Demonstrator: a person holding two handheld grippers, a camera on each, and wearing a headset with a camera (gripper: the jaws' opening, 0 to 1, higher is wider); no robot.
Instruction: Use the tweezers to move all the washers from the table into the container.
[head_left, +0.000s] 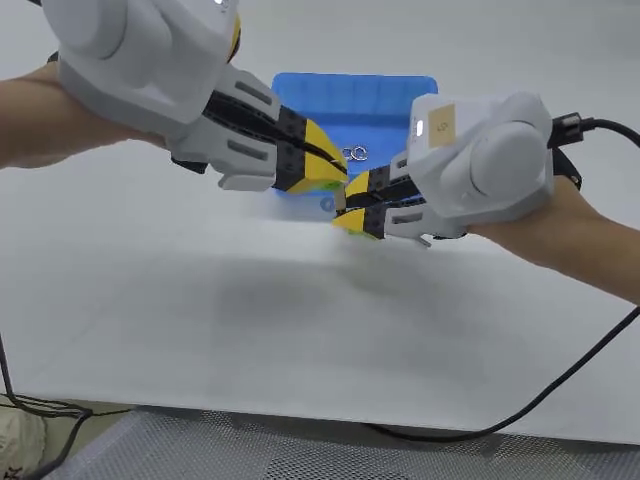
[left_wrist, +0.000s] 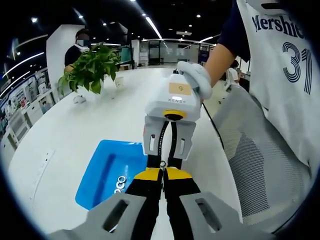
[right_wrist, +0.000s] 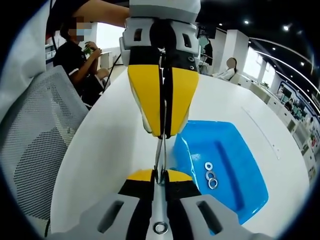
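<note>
The tweezers (right_wrist: 161, 145) were held clenched between left gripper (head_left: 335, 170) and right gripper (head_left: 350, 205) over the container's (head_left: 390, 95) near edge, three washers (right_wrist: 210, 175) inside; a handover was judged, requiring one grip's release.

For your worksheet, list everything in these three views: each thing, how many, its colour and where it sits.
container: one, blue, on the table beyond the gripper tips.
washers: three, silver, inside the container.
tweezers: one, silver, spanning both grippers' jaws.
table: one, white.
plant: one, green, far end of table.
cable: one, black, trailing from right gripper.
left gripper: grey, yellow tips, shut on tweezers.
right gripper: same colours, shut on tweezers.
</note>
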